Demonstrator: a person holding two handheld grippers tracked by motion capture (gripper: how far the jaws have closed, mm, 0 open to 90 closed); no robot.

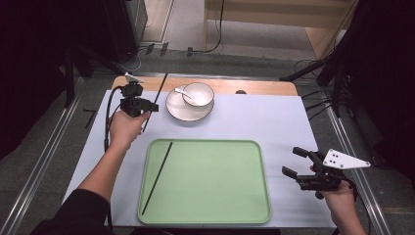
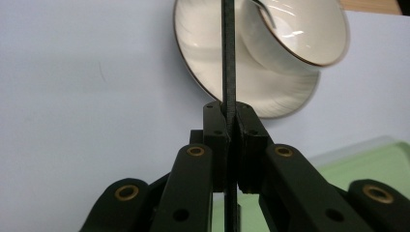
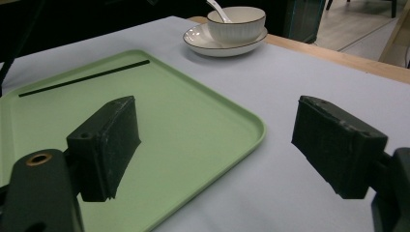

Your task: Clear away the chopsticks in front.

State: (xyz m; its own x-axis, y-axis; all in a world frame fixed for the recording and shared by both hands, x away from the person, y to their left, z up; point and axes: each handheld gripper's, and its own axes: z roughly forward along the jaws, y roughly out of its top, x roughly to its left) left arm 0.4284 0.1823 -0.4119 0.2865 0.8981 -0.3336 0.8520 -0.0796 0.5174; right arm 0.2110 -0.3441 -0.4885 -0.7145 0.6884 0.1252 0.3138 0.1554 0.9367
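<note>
My left gripper (image 1: 152,106) is raised over the mat left of the plate, shut on a black chopstick (image 1: 159,93) that slants up and away; in the left gripper view the chopstick (image 2: 228,58) stands pinched between the closed jaws of my left gripper (image 2: 231,113). A second black chopstick (image 1: 157,177) lies slanted on the left side of the green tray (image 1: 220,215). My right gripper (image 1: 292,160) hovers open and holds nothing, to the right of the tray; the right gripper view has its jaws (image 3: 217,133) wide apart over the tray's corner (image 3: 251,125), with the tray's chopstick (image 3: 84,77) beyond.
A white bowl (image 1: 199,93) with a white spoon (image 1: 182,93) in it sits on a white plate (image 1: 177,111) at the back of the pale mat (image 1: 274,122). A wooden table edge (image 1: 254,87) runs behind it. Bare mat lies between tray and plate.
</note>
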